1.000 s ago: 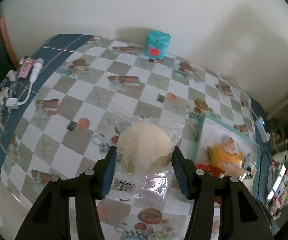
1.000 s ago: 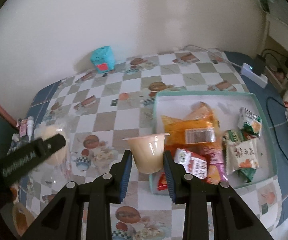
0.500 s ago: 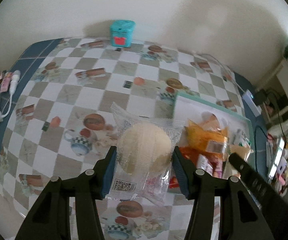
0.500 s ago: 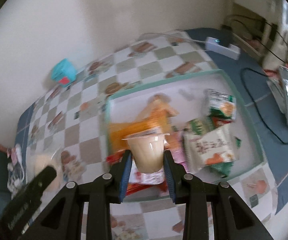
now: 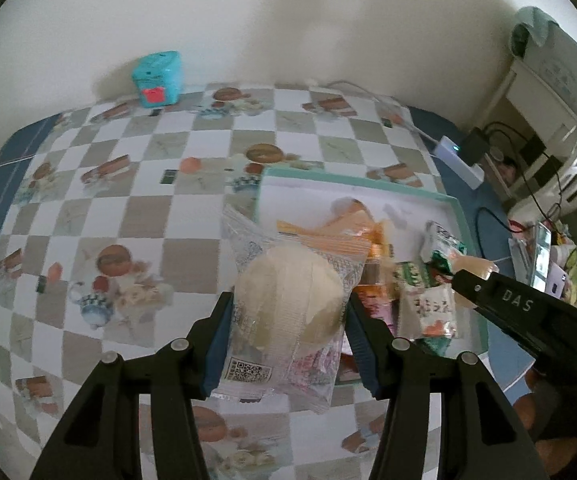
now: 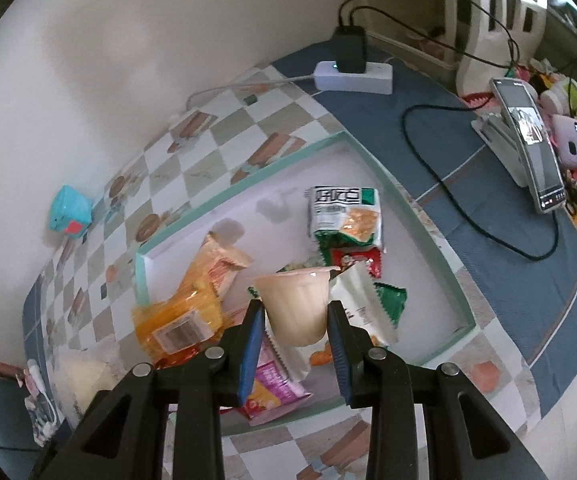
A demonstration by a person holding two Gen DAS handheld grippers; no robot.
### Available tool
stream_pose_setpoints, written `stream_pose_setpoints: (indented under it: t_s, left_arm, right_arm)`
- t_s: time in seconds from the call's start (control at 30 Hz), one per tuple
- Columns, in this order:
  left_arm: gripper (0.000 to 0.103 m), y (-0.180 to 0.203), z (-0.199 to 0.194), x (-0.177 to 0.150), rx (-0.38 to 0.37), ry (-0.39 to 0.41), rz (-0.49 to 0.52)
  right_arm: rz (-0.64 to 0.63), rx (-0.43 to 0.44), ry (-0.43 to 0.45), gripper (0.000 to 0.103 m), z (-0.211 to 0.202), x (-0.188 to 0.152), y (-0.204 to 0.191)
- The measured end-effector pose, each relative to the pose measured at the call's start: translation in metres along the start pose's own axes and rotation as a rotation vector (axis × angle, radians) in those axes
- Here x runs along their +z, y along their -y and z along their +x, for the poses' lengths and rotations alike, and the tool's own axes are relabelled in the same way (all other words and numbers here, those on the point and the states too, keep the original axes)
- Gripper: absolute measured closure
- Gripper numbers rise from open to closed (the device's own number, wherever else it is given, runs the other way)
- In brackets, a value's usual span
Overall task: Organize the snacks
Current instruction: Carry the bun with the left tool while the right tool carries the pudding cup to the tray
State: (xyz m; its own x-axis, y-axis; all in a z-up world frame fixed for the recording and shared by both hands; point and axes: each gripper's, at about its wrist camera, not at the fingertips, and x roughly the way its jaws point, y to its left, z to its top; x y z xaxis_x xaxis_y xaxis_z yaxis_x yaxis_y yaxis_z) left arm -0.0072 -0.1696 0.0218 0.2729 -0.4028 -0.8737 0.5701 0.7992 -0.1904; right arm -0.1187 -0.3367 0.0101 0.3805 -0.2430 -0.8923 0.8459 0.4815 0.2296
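Our right gripper (image 6: 294, 328) clamps the pudding cup (image 6: 294, 304) directly above the tray (image 6: 428, 236); our left gripper (image 5: 288, 336) clasps the wrapped bun (image 5: 288, 300) short of the tray's near-left corner.

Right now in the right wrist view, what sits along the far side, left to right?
Teal box → white cable → power strip with black adapter → black cord → phone on its stand → pink gadget.
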Motion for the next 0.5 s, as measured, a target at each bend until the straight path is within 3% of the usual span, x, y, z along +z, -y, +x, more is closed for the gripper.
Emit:
stream_pose_setpoints:
  t_s: [0.2,0.5]
  left_arm:
    - [0.047,0.034,0.011,0.003,-0.050,-0.010,0.068]
    - [0.047,0.067,0.037,0.012,-0.055,-0.018,0.137]
  right_arm:
    - [0.022,-0.009,-0.029,0.069,0.012,0.007,0.012]
    - [0.043,-0.013,-0.051,0.068,0.023,0.015,0.025]
